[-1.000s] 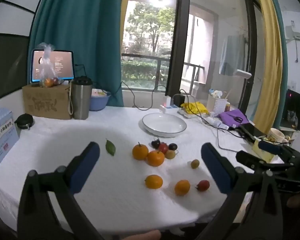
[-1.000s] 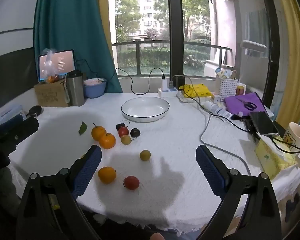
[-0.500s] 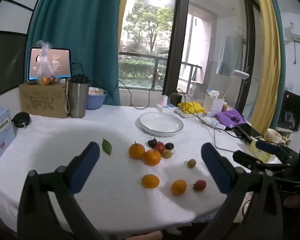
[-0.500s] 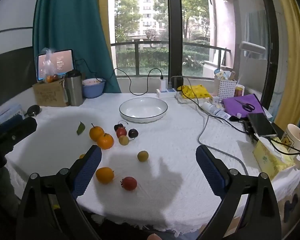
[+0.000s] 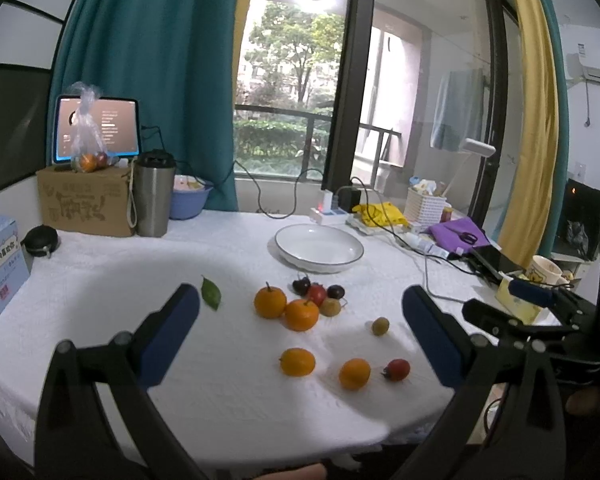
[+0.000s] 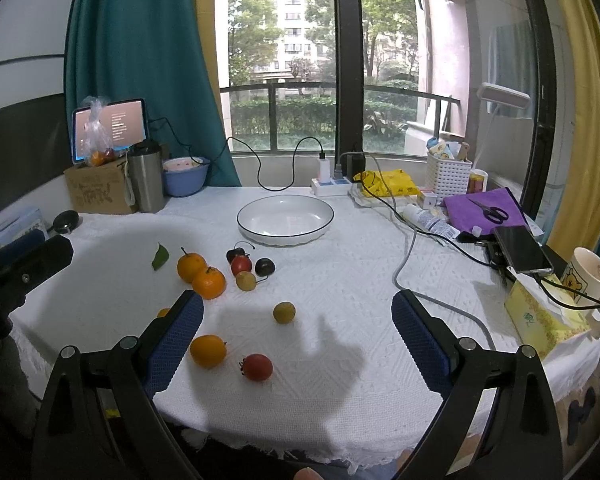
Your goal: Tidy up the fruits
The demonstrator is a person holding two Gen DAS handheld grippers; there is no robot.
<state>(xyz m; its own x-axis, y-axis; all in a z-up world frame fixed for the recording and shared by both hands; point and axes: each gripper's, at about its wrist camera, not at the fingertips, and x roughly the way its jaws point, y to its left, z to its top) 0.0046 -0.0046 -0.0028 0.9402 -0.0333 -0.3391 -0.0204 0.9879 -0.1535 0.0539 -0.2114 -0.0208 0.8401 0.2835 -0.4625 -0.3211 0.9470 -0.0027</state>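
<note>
Both the left tongs (image 5: 300,320) and right tongs (image 6: 296,324) gape wide, holding nothing, above the white-clothed desk (image 6: 340,280). Small round orange and red fruits (image 6: 208,350) lie scattered between their tips, near the empty white round plate (image 6: 285,220).

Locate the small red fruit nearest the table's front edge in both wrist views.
Left wrist: red fruit sits lower right of centre, right of an orange.
Right wrist: red fruit sits lower left of centre, right of that orange.
Shared landmark: the white plate.
</note>
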